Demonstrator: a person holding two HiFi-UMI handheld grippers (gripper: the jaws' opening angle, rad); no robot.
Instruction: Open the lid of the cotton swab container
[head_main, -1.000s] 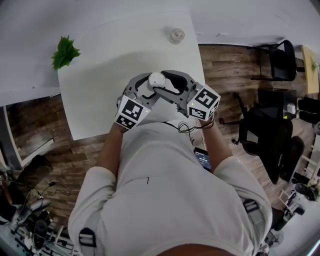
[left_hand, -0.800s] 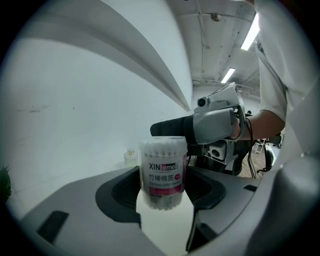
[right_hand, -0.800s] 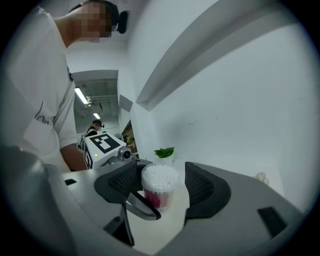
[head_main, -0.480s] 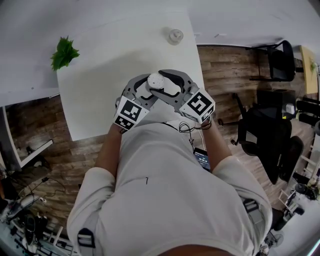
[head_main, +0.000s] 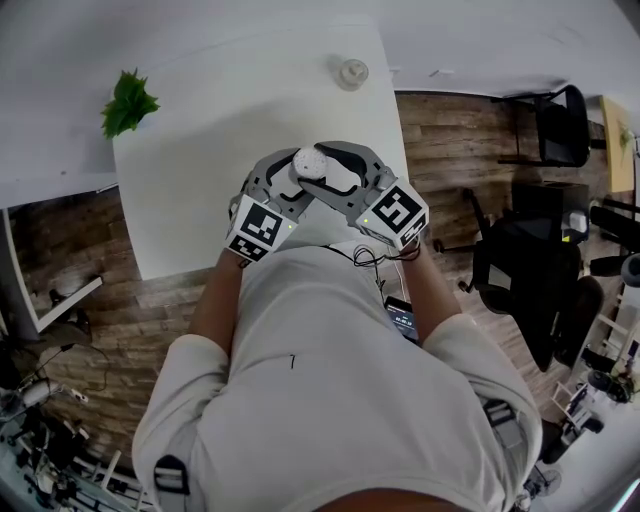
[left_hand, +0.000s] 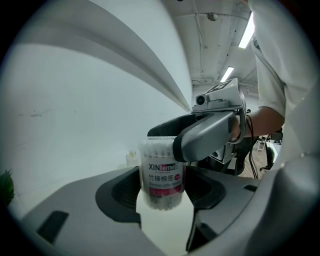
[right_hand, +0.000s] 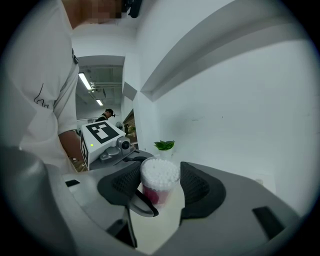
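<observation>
The cotton swab container (left_hand: 161, 180) is a clear tub with a white and pink label, held upright over the near edge of the white table (head_main: 220, 120). My left gripper (left_hand: 162, 192) is shut on its body, one pad on each side. My right gripper (right_hand: 161, 187) comes in from the right and grips the lid (right_hand: 160, 175), through which the white swab tips show. Its jaws have just been closing with the lid between them. In the head view both the left gripper (head_main: 298, 178) and the right gripper (head_main: 322, 168) meet at the tub (head_main: 312, 160).
A small round jar (head_main: 353, 71) stands at the table's far right corner. A green plant (head_main: 128, 103) sits at the far left. Black office chairs (head_main: 540, 270) stand on the wooden floor to the right. My own torso is close behind the grippers.
My right gripper has rolled about its own axis, and its marker cube has shifted slightly left and down. The left gripper and the tub have stayed in place.
</observation>
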